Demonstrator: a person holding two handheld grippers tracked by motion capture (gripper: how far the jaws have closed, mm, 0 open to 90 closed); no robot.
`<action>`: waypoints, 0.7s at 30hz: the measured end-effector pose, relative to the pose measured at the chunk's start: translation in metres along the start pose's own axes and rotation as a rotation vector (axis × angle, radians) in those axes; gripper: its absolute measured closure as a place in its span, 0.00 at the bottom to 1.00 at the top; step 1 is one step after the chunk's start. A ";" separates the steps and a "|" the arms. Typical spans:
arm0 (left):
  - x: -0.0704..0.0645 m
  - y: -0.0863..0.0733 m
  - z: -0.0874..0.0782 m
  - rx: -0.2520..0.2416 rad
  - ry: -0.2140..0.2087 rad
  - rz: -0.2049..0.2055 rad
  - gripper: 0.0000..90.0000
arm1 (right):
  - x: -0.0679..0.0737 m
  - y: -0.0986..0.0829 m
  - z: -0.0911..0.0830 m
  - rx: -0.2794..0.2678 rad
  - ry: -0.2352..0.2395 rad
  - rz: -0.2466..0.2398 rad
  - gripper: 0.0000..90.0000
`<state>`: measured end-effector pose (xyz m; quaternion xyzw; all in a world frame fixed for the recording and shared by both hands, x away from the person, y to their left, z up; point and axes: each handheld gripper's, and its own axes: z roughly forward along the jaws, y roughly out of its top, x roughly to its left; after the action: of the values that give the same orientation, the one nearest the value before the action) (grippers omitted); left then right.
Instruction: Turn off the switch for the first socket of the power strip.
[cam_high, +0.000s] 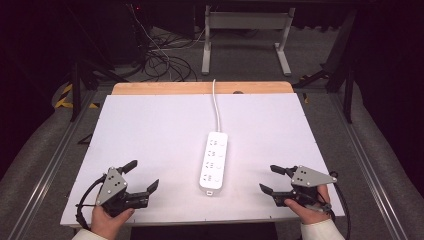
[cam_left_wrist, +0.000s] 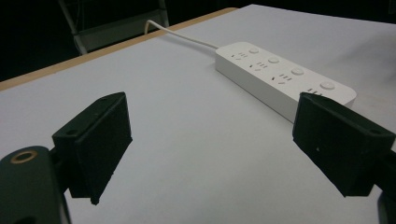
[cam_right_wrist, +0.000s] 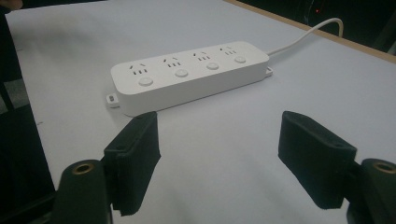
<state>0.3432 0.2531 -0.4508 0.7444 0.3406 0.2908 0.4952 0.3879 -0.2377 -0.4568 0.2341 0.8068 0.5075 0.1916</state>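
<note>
High view: smooth rectangular white power strip (cam_high: 214, 160).

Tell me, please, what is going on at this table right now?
A person sits at a white table with a two-jaw gripper in each hand. The left gripper and the right gripper both rest near the front edge with jaws open, holding nothing. Between them lies a white power strip with four outlets and four buttons; its cord runs off the far edge. Nothing is plugged in, and neither gripper touches the strip.

Black two-jaw tongs (cam_high: 141, 177), grey three-cornered plates, trailing black cables, white sleeves (cam_high: 320, 231)
</note>
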 end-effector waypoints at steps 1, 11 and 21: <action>0.000 0.000 0.000 -0.001 0.001 0.001 0.13 | 0.000 0.000 0.000 0.000 0.000 0.000 0.33; -0.003 0.002 -0.003 -0.004 0.039 0.051 0.13 | 0.000 0.003 -0.001 0.002 -0.013 -0.013 0.33; -0.001 0.001 -0.005 -0.005 0.053 0.028 0.13 | 0.001 0.006 0.000 0.003 -0.016 -0.002 0.34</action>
<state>0.3385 0.2546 -0.4482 0.7399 0.3424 0.3184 0.4837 0.3879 -0.2350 -0.4511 0.2375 0.8062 0.5044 0.1982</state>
